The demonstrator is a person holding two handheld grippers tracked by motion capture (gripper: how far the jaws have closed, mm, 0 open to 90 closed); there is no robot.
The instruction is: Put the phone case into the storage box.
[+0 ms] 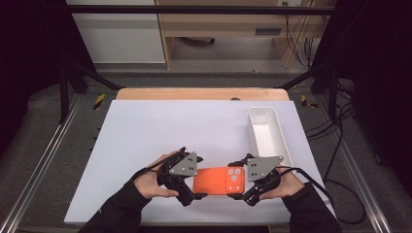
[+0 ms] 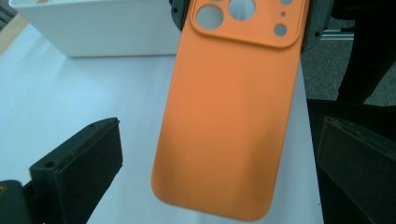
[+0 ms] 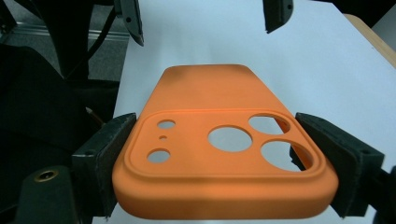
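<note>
An orange phone case [image 1: 218, 180] hangs just above the white worktop [image 1: 145, 131] near its front edge, back face up, with the camera cut-outs toward the right. The right gripper [image 3: 219, 161] is clamped on that camera end — in the right gripper view its two black pads press against the case's long sides, one on each, which carries the case level without covering the lens openings.

The left gripper [image 2: 215, 163] sits at the plain end. In the left gripper view its jaws stand wide, one on either side of the case with white worktop visible between each pad and the case's edges, so it is not gripping. It looks placed to close on the free end and steady or take over the case, though that is only a reading of the pose.

A white rectangular bin [image 1: 267, 133] stands along the right edge of the worktop, just behind the right gripper and empty as far as can be seen — a likely place for the case to go.
</note>
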